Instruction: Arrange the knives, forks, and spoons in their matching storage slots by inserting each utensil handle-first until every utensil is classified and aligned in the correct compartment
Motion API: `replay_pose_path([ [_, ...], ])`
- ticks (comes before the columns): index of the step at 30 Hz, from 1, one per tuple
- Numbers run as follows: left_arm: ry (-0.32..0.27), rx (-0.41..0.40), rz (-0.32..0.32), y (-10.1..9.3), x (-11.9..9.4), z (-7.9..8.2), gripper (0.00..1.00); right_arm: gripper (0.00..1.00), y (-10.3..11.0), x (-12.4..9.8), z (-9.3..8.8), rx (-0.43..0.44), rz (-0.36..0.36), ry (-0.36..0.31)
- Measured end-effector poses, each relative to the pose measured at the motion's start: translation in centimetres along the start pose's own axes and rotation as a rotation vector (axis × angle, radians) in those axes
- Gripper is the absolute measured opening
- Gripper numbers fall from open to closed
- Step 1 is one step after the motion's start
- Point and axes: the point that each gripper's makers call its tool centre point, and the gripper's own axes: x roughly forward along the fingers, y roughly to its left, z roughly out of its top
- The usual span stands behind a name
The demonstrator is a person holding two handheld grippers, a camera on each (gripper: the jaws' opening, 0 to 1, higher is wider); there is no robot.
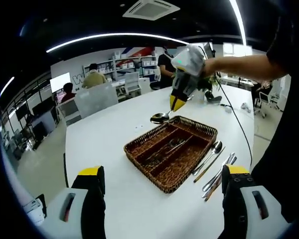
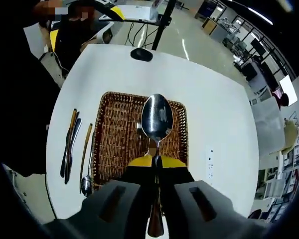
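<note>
Right gripper view: tool pinches glossy oval spoon above woven basket.

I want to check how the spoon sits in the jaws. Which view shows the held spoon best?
The right gripper view: the spoon fills the centre, bowl up, its handle clamped in the right gripper above the wicker tray. The left gripper view shows the same spoon small and side-on, under the right gripper.

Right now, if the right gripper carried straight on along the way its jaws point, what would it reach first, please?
Probably the wicker tray. The right gripper, shut on a spoon, points down over it, so the spoon's bowl would likely arrive first; which compartment is unclear.
</note>
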Motion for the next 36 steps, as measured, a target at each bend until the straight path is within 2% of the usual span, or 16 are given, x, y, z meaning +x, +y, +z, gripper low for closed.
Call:
replay_pose_path([
  [2,-0.002,0.003,-0.003,-0.4,-0.1,0.2,0.99,0.00,-0.5,0.6,-0.2,-0.016,-0.004,0.015],
  [6,0.006,0.002,-0.009,-0.6,-0.3,0.1,0.99,0.00,-1.9,1.1,-0.1,0.020,0.004,-0.010],
  [22,0.005,-0.017,0.019,1.0,-0.4,0.5,0.99,0.00,-7.1,4.2,0.1,0.028,-0.003,0.025],
  [31,0.024,-0.036,0.032,2.1,-0.1,-0.1,0.99,0.00,-8.6,5.1,0.5,0.028,-0.002,0.021],
  [36,0.021,-0.042,0.037,2.7,0.2,0.0,0.99,0.00,-8.7,5.6,0.6,0.037,0.001,0.018],
])
